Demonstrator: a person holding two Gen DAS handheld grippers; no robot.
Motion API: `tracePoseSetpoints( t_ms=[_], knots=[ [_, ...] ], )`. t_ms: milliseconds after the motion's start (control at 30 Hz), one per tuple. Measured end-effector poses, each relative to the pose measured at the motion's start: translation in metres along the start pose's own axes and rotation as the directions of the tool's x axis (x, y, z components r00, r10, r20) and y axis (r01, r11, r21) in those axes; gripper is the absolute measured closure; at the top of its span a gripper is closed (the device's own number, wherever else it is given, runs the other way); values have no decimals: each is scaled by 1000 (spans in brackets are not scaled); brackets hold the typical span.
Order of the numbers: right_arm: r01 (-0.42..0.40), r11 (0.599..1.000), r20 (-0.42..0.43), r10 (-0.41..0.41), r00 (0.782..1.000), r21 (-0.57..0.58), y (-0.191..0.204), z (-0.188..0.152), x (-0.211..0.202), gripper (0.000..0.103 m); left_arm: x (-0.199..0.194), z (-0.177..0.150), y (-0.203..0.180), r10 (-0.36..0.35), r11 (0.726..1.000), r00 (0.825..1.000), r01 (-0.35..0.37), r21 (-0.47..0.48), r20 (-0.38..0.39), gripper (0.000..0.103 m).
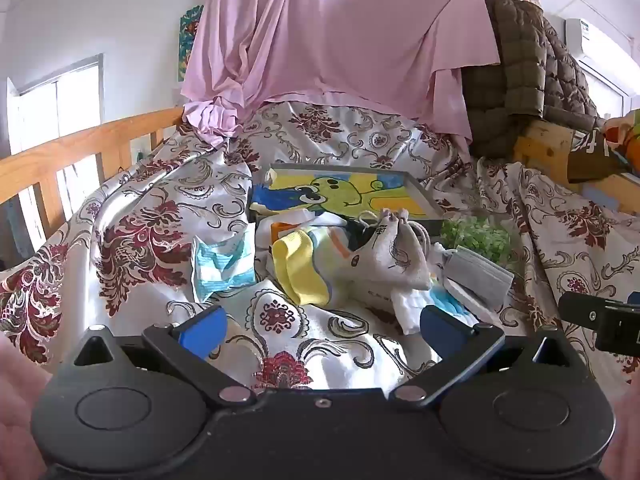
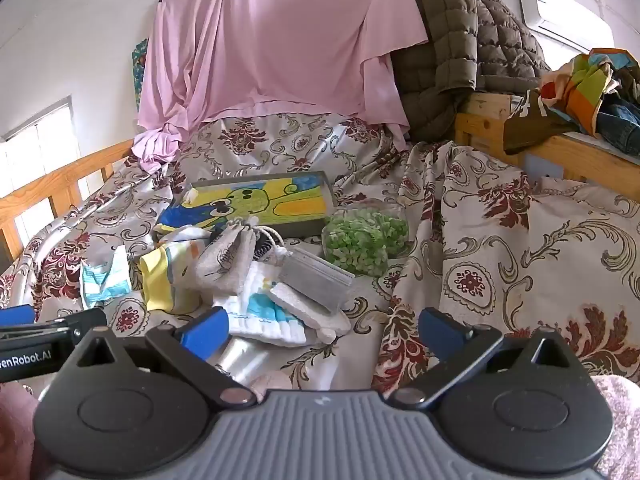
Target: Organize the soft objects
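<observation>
A pile of soft things lies on the flowered bedspread (image 1: 160, 208): a yellow and white sock (image 1: 300, 268), a grey drawstring pouch (image 1: 384, 252), a blue face mask in a wrapper (image 1: 222, 260), a grey folded mask (image 1: 476, 272) and a white and blue cloth (image 2: 272, 312). The pouch (image 2: 228, 260), sock (image 2: 164, 280) and grey mask (image 2: 316, 280) also show in the right wrist view. My left gripper (image 1: 320, 326) is open and empty just short of the pile. My right gripper (image 2: 320, 328) is open and empty, near the white cloth.
A framed cartoon picture (image 1: 344, 196) lies behind the pile. A clear bag of green pieces (image 2: 364, 240) sits beside it. Pink sheet (image 1: 340, 32) and a brown quilted jacket (image 2: 460, 52) hang at the back. Wooden rail (image 1: 60, 152) on the left, wooden shelf with clothes (image 2: 560, 148) on the right.
</observation>
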State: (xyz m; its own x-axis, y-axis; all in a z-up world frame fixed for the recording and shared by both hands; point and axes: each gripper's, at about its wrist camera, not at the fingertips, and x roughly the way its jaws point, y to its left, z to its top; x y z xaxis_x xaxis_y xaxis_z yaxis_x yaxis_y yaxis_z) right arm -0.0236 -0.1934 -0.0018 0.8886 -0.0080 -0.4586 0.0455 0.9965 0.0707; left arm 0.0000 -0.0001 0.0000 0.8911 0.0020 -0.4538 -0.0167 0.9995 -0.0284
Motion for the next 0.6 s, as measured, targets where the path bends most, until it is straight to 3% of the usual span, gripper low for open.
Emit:
tracePoseSetpoints(
  t_ms=[600],
  knots=[
    [0, 1000, 5, 0, 1000, -2, 0, 0, 0, 0, 0, 0, 0, -2, 1000, 1000, 2, -4, 0, 1]
  ],
)
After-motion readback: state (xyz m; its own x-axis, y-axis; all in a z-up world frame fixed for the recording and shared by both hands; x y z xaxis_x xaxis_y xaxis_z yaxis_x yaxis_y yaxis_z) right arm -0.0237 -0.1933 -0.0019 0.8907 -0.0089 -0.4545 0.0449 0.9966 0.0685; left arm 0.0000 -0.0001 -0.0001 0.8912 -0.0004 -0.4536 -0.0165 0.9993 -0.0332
